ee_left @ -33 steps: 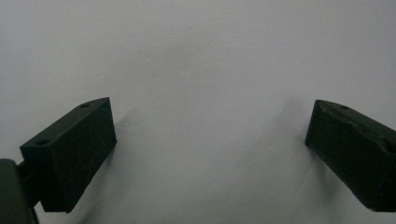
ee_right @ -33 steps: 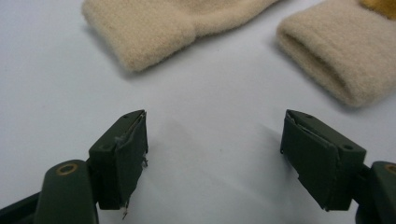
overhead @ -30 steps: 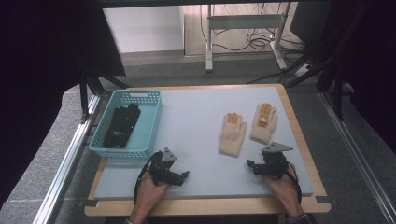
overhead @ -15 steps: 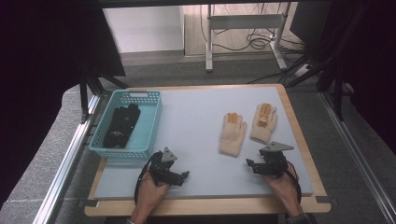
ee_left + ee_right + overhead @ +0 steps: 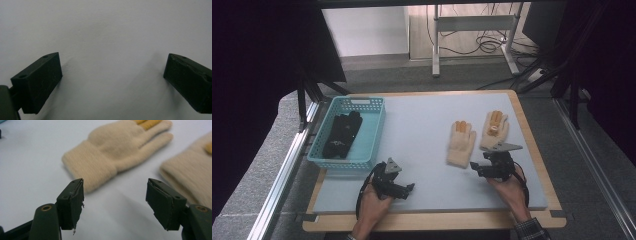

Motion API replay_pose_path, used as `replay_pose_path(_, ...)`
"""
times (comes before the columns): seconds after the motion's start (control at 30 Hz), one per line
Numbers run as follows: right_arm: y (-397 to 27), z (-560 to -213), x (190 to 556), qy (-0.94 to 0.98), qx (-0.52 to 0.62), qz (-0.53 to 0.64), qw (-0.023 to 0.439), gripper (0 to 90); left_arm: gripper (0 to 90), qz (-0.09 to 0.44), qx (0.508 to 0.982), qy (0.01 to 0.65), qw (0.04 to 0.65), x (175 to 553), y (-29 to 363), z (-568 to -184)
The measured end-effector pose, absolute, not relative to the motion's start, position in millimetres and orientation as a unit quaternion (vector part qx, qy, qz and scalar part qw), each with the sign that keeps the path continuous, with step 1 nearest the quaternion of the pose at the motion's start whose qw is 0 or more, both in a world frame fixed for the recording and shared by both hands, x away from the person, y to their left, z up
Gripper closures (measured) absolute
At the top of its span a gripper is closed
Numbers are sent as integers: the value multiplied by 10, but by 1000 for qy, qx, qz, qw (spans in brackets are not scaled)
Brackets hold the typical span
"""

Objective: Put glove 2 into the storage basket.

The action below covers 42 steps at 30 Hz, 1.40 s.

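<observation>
Two beige knit gloves with orange fingertip patches lie palm-down at the right of the mat, one (image 5: 462, 142) (image 5: 112, 152) nearer the middle, the other (image 5: 493, 130) (image 5: 190, 175) beside it. My right gripper (image 5: 478, 168) (image 5: 115, 197) is open just short of the nearer glove's cuff. Its jaws have just been closing a little, with nothing between them. My left gripper (image 5: 408, 189) (image 5: 112, 75) rests open over bare mat near the front edge, nothing between its jaws. A pair of black gloves (image 5: 343, 134) lies in a teal basket (image 5: 374, 131).
The pale mat (image 5: 422, 115) sits on a wooden board (image 5: 532, 140) with a raised rim. The basket stands at the left edge. Metal frame rails run along both sides, and a desk frame and cables stand beyond the far edge.
My right gripper has moved slightly away from the person, toward the gloves, and lifted a little. The left gripper and the gloves have kept still.
</observation>
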State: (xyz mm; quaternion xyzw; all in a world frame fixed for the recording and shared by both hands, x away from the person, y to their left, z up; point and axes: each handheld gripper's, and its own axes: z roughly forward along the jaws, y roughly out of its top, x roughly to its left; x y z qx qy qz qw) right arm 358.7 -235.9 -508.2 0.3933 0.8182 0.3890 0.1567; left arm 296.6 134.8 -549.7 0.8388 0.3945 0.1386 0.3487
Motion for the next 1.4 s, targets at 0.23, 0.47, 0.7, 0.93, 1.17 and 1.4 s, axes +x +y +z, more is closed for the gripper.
replay_pose_path(0.23, -2256, -4972, 3992, 819, 413, 382, 115, 346, 17, 137, 838, 396, 349, 2968, 1346, -5496)
replay_pose_path(0.47, -2246, -4945, 4149, 803, 421, 401, 134, 343, 18, 140, 838, 395, 349, 2963, 1343, -5497)
replay_pose_path(0.7, -1933, -5057, 4269, 827, 383, 382, 153, 275, 18, 140, 838, 396, 349, 2962, 1342, -5498)
replay_pose_path(0.93, -1744, -5172, 4434, 846, 365, 352, 161, 236, 17, 140, 838, 396, 349, 2962, 1342, -5498)
replay_pose_path(1.17, -1633, -5204, 4428, 862, 354, 330, 148, 513, 17, 140, 838, 396, 349, 2962, 1342, -5499)
replay_pose_path(1.4, -1679, -5077, 4320, 856, 354, 354, 130, 536, 17, 140, 838, 396, 349, 2963, 1343, -5498)
